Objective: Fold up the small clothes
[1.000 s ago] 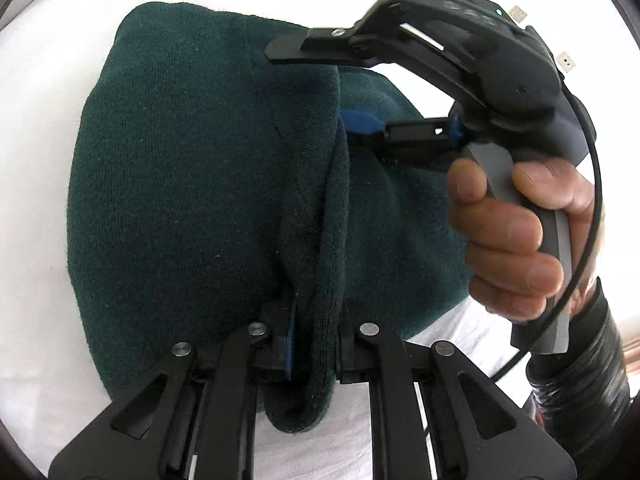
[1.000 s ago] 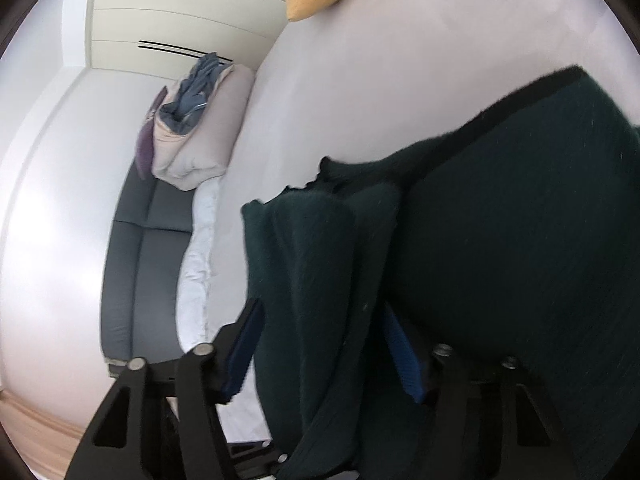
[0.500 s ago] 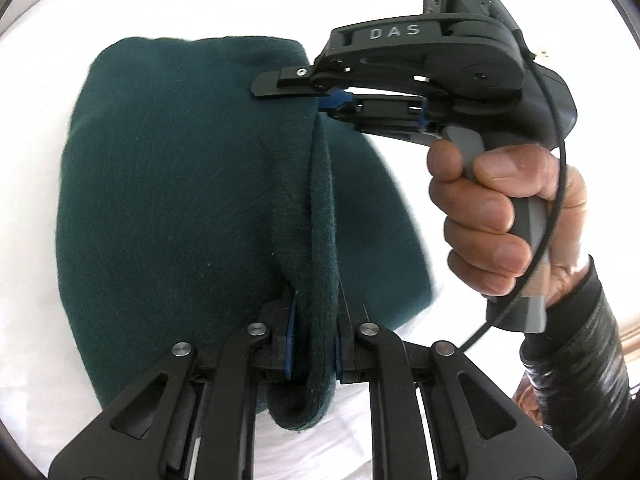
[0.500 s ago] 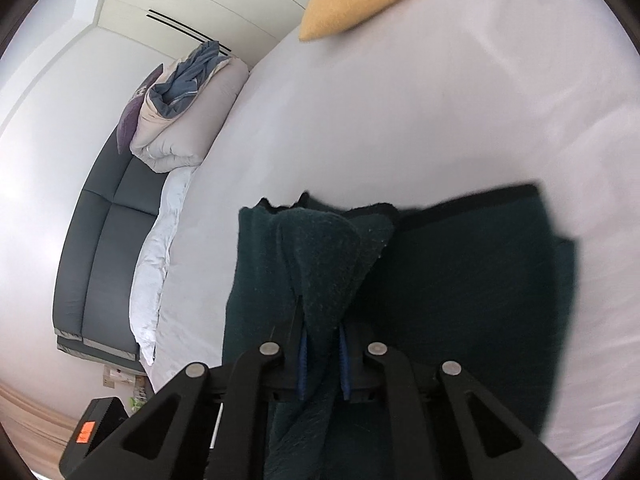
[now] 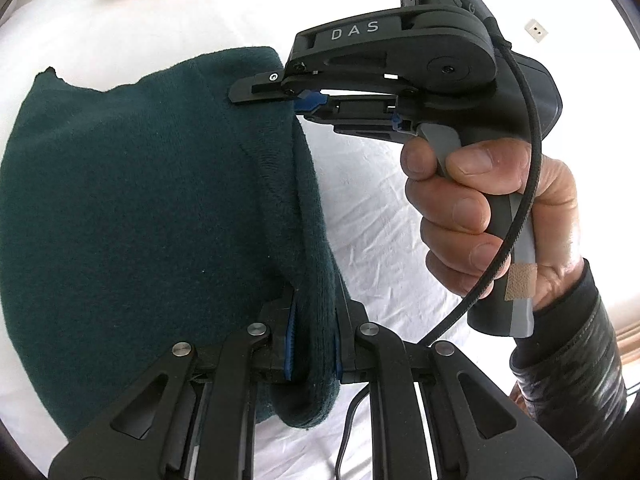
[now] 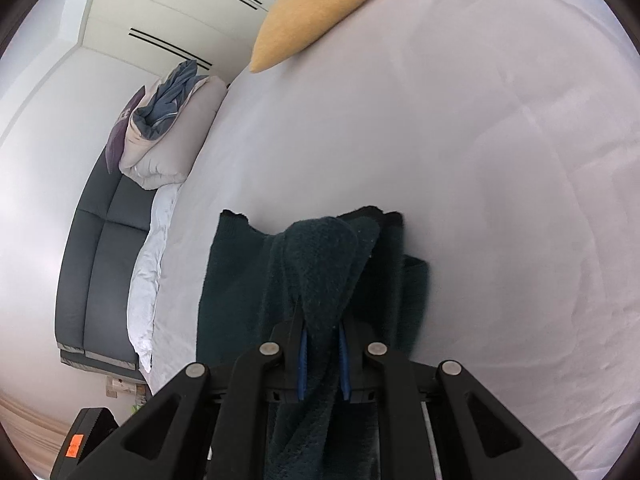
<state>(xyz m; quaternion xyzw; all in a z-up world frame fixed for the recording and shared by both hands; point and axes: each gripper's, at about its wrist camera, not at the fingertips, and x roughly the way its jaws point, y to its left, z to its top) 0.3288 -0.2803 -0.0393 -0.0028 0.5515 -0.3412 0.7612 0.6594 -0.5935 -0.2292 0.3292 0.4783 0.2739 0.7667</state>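
Observation:
A dark green knit garment point(image 5: 140, 220) hangs over the white bed point(image 5: 380, 240). My left gripper point(image 5: 314, 344) is shut on its near edge, the fabric bunched between the blue pads. My right gripper point(image 5: 298, 98) shows in the left wrist view at the far end of the same edge, shut on it. In the right wrist view the right gripper point(image 6: 323, 356) pinches a fold of the garment point(image 6: 320, 264), and the rest hangs down over the bed point(image 6: 480, 160).
A yellow pillow point(image 6: 316, 4) lies at the far end of the bed. A grey sofa point(image 6: 96, 264) with bundled bedding point(image 6: 168, 128) stands beside the bed at left. White wardrobe doors point(image 6: 168, 12) are behind.
Both grippers have lifted the pinched edge up and away from the bed. The right gripper closed on the fabric. The garment now hangs folded, and more bare sheet shows to its right.

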